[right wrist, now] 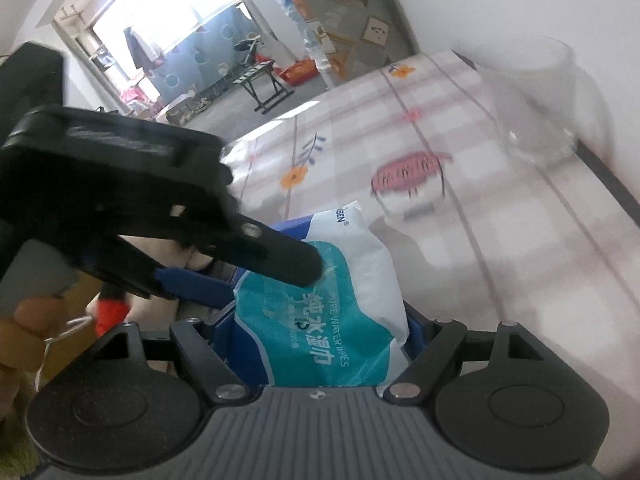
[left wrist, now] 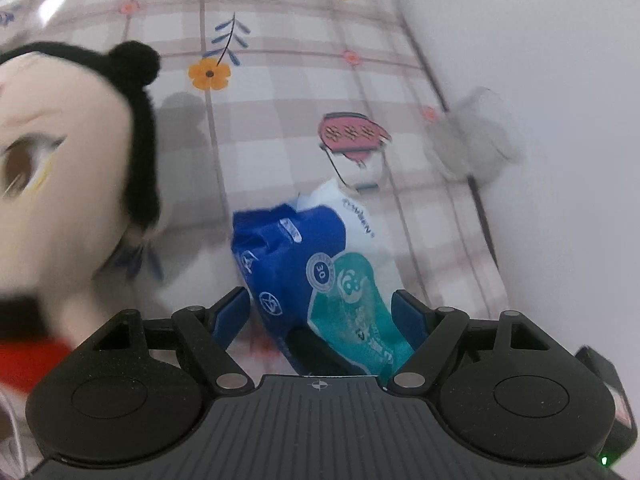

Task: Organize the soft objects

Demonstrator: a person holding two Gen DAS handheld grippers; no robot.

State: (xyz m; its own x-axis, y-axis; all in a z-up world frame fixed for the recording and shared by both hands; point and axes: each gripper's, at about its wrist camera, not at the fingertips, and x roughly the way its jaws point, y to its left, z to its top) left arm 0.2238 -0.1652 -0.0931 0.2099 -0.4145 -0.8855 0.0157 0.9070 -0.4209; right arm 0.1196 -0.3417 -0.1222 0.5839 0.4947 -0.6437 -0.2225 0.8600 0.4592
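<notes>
A soft pack of wet wipes [left wrist: 320, 272], blue, teal and white, sits between the fingers of both grippers above a checked floral tablecloth [left wrist: 280, 92]. My left gripper [left wrist: 324, 312] is closed on the pack's lower end. My right gripper [right wrist: 316, 324] is closed on the same pack [right wrist: 336, 312] from the other side. The left gripper's fingertip [right wrist: 296, 268] presses on the pack's top in the right wrist view. A plush doll [left wrist: 60, 168] with black hair and a red outfit fills the left of the left wrist view, blurred.
A clear glass jar [right wrist: 540, 100] stands on the cloth by the white wall; it also shows in the left wrist view [left wrist: 472, 136]. The table's dark edge [left wrist: 480, 208] runs along the wall. A room with a stool and window lies beyond.
</notes>
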